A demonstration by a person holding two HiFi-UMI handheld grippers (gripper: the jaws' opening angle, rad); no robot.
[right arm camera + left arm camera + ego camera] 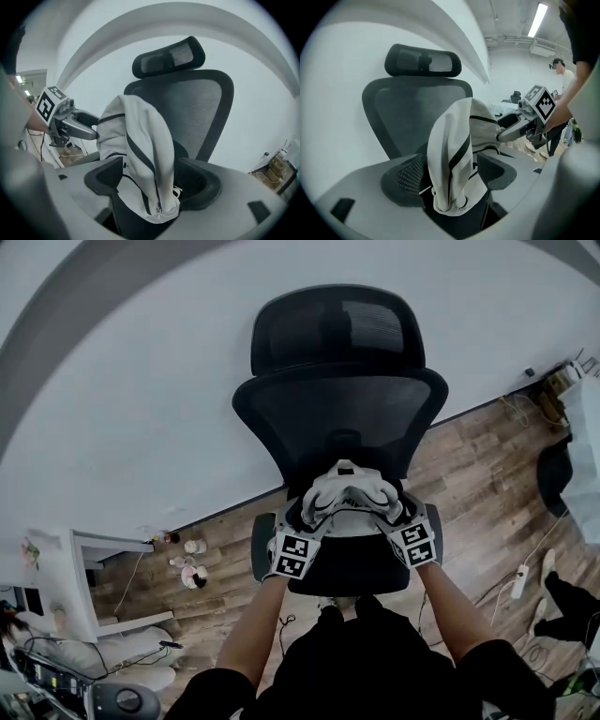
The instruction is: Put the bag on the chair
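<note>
A white bag with black stripes (349, 493) stands slumped on the seat (349, 570) of a black mesh office chair (337, 409), against its backrest. My left gripper (296, 517) is at the bag's left side and my right gripper (405, 514) at its right side. In the left gripper view the bag (454, 150) hangs between the wide-apart jaws of the left gripper (452, 178), and the pads do not press it. In the right gripper view the right gripper (150, 180) likewise stands open around the bag (136, 140). Each view shows the other gripper (520, 129) (75, 124) beyond the bag.
The chair stands close to a white wall (141, 381) on a wood floor (487, 456). A power strip with a cable (518, 582) lies at the right, shoes (192, 573) at the left beside a white shelf (89, 587). A person (560, 70) stands far back.
</note>
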